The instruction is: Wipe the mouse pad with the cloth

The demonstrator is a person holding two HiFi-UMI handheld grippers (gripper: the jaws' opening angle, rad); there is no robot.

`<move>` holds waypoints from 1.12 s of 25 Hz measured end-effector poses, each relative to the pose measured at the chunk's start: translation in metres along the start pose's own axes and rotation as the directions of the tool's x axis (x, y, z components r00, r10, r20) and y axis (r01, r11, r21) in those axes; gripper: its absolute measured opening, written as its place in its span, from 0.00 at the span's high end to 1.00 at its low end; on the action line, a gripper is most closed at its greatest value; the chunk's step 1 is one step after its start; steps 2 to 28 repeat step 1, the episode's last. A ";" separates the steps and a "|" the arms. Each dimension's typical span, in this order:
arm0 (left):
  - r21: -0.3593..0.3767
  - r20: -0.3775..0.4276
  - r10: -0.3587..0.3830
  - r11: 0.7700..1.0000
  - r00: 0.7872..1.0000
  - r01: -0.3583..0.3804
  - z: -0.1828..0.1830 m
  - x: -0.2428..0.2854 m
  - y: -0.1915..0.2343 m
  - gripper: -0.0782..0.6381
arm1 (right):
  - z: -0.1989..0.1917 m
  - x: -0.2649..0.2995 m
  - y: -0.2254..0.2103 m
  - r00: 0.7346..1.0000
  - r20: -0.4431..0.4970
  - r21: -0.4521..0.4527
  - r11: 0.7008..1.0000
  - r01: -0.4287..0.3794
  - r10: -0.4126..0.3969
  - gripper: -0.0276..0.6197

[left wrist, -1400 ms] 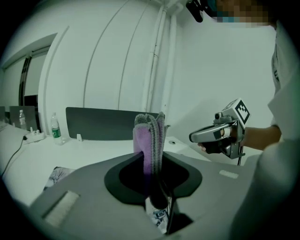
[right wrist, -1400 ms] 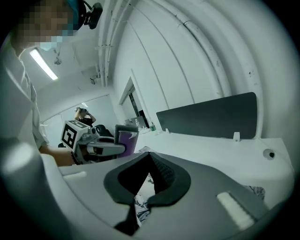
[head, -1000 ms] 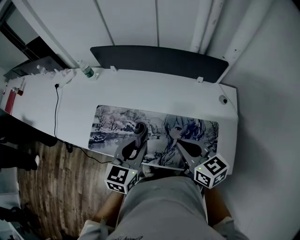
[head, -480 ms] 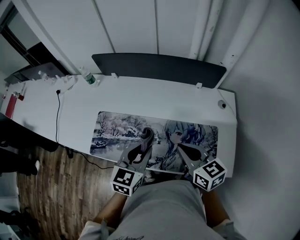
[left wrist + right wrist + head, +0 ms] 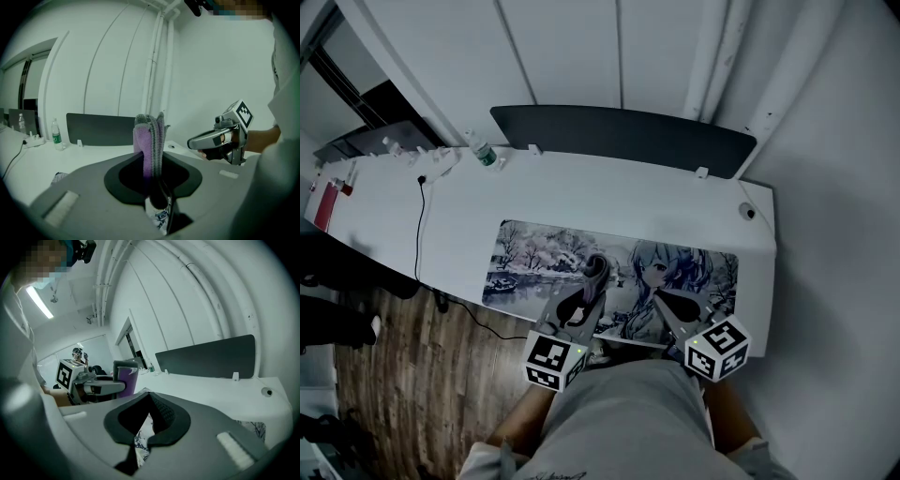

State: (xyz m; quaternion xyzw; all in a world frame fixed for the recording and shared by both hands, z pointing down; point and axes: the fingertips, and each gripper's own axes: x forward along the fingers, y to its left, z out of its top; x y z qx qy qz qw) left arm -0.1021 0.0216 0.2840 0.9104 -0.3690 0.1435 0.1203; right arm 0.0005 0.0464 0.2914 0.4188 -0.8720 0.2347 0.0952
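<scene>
Left gripper has its fingers clamped on the cloth, over the mouse pad near its 6 o'clock edge; right gripper at 3 o'clock, fingers together, empty; wiping looks barely begun; next, press down and sweep toward 9 o'clock.

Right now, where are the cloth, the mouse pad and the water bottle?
cloth (image 5: 151, 140): left gripper view, on its purple folded middle.
mouse pad (image 5: 534, 253): head view, on the snowy trees of its left half.
water bottle (image 5: 483, 150): head view, on its body.
</scene>
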 end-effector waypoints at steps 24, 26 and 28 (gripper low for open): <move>-0.001 0.000 0.001 1.000 1.000 -0.001 0.000 -0.001 0.000 0.74 | -0.001 0.000 0.001 1.000 -0.002 -0.001 1.000 -0.002 0.002 0.95; -0.001 0.000 0.001 1.000 1.000 -0.001 0.000 -0.001 0.000 0.74 | -0.001 0.000 0.001 1.000 -0.002 -0.001 1.000 -0.002 0.002 0.95; -0.001 0.000 0.001 1.000 1.000 -0.001 0.000 -0.001 0.000 0.74 | -0.001 0.000 0.001 1.000 -0.002 -0.001 1.000 -0.002 0.002 0.95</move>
